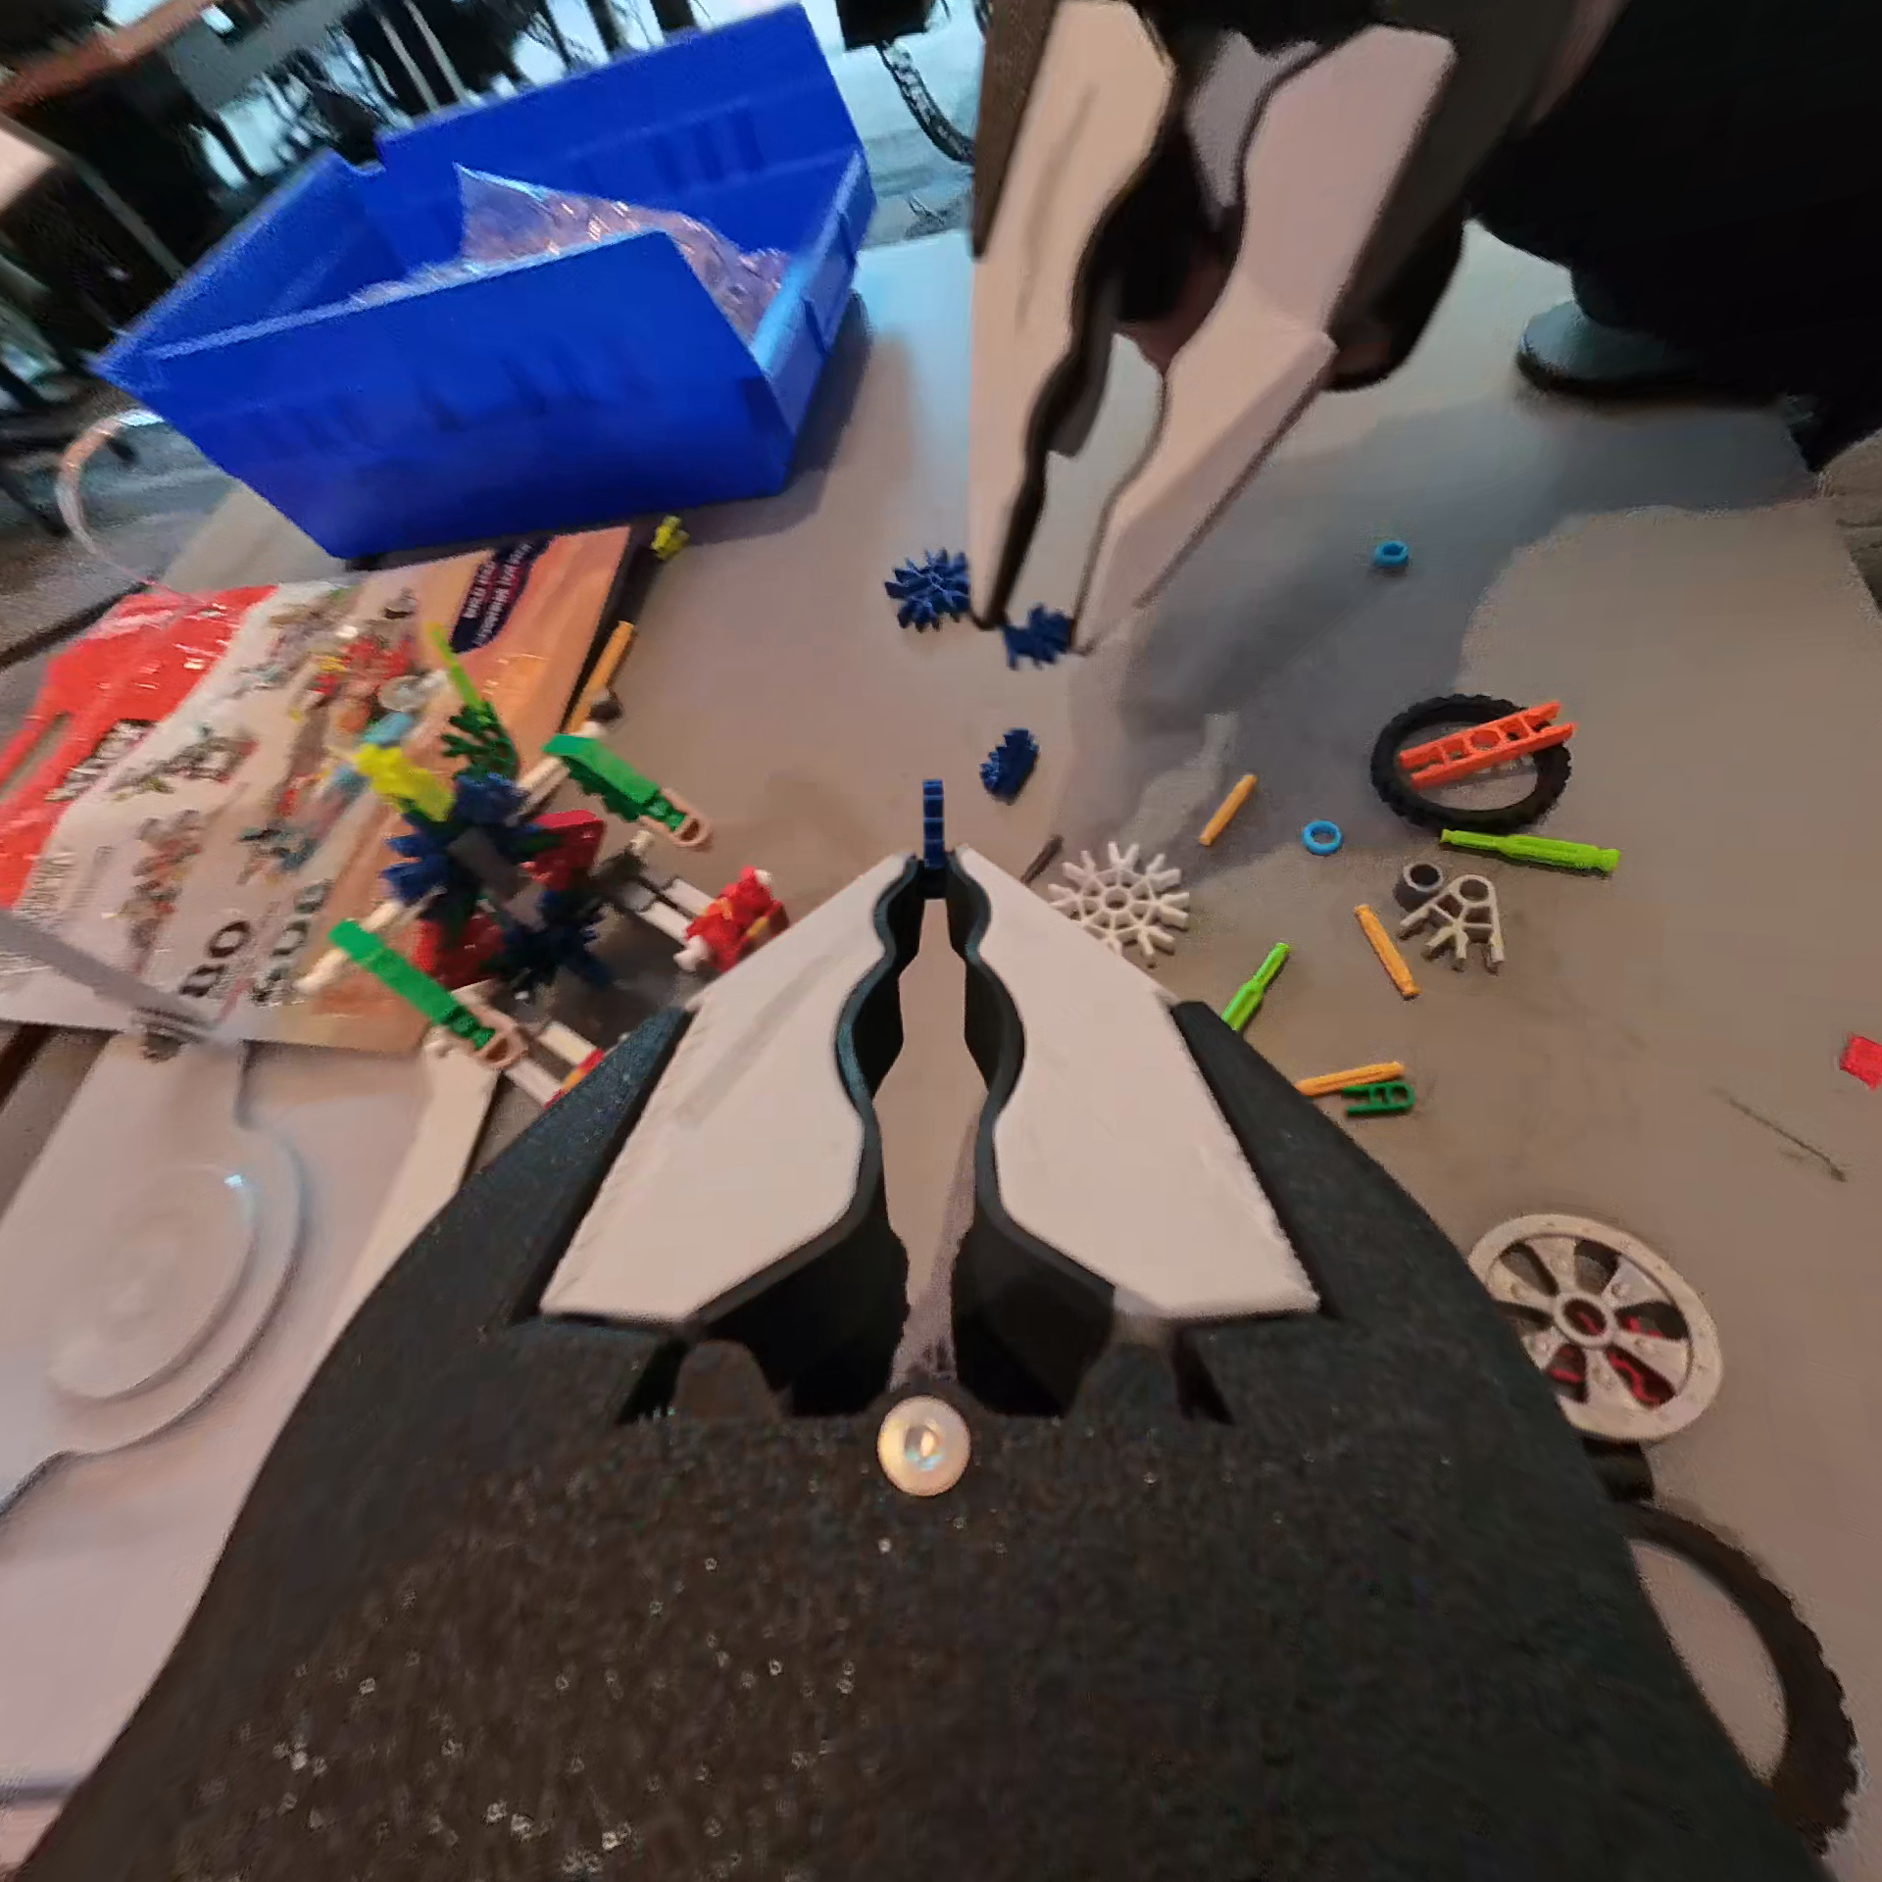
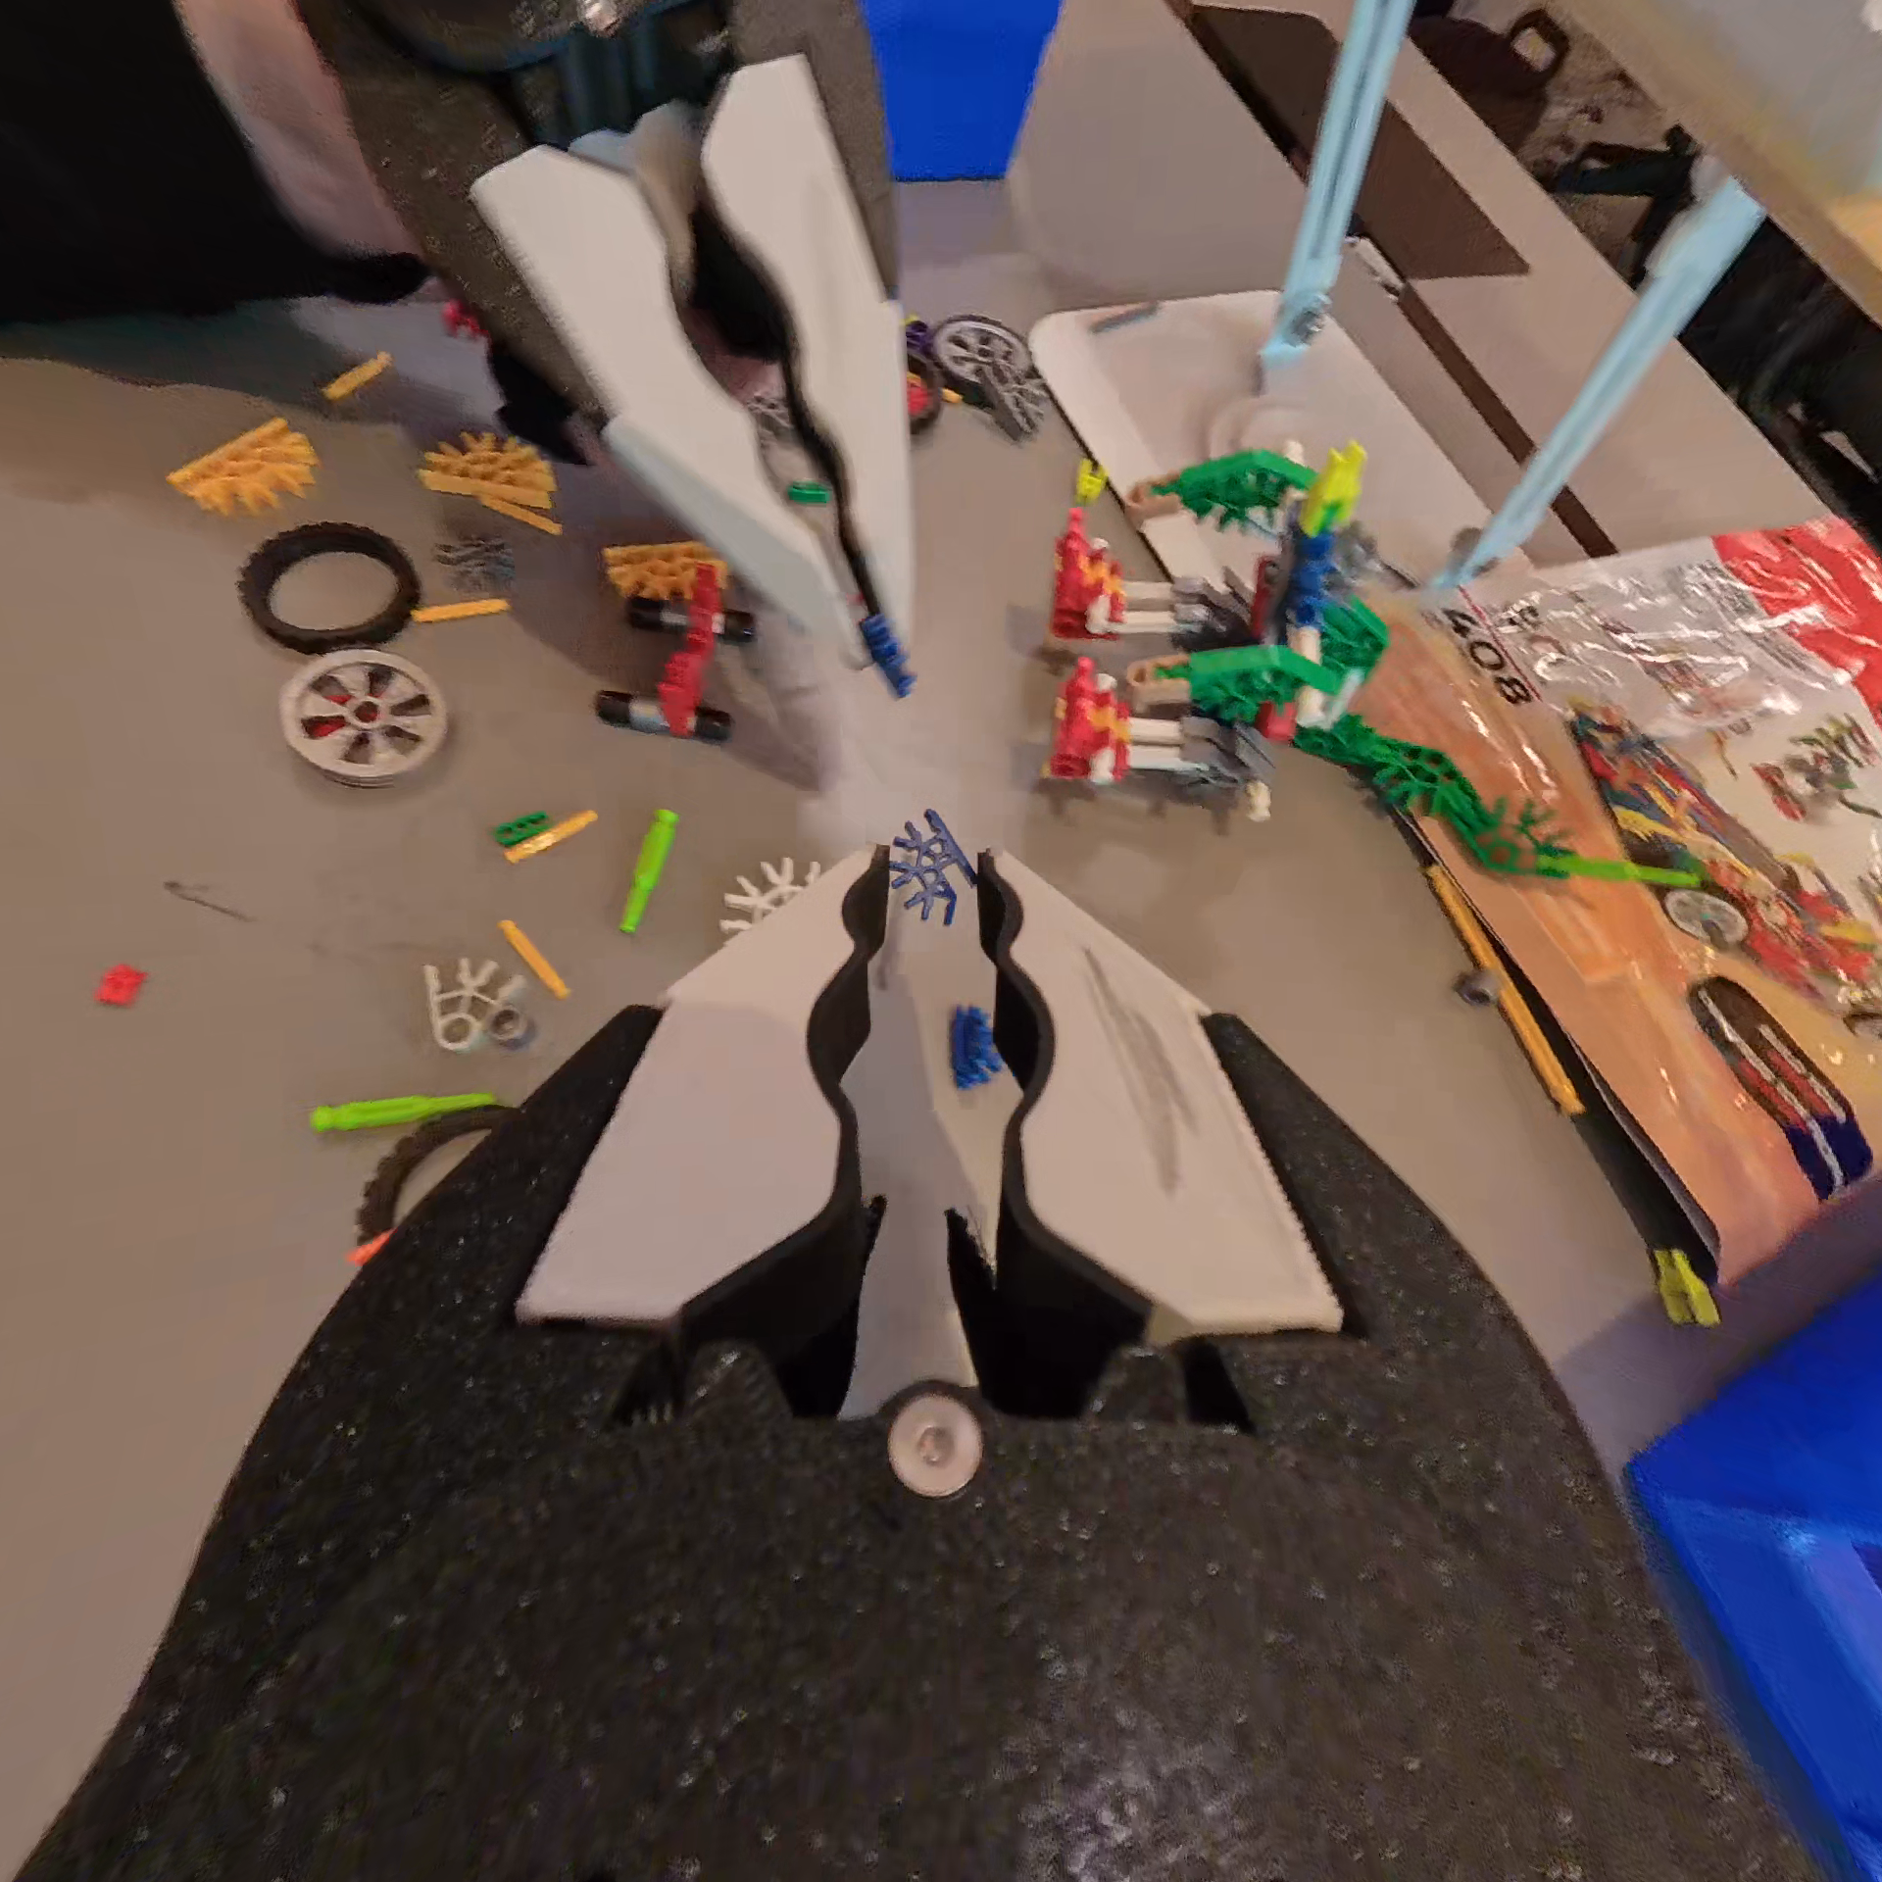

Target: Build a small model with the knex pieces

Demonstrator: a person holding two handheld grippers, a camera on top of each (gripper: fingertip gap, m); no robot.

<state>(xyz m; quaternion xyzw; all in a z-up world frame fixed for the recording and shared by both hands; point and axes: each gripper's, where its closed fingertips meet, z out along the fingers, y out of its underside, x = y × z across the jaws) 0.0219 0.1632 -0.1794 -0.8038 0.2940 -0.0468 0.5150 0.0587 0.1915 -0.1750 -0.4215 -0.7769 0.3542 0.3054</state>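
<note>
My left hand-held gripper (image 1: 934, 866) is pinched shut on a small blue connector (image 1: 933, 815), held edge-on above the grey table (image 1: 815, 713). My right hand-held gripper (image 2: 929, 871) stands part open, tips either side of a blue snowflake piece (image 2: 927, 866) on the table; I can't tell if they touch it. Around lie loose rods, a tyre (image 2: 331, 588), a toy model (image 2: 1253, 652), a booklet (image 2: 1680, 886). A blue bin (image 1: 489, 336) sits behind, chairs beyond.
</note>
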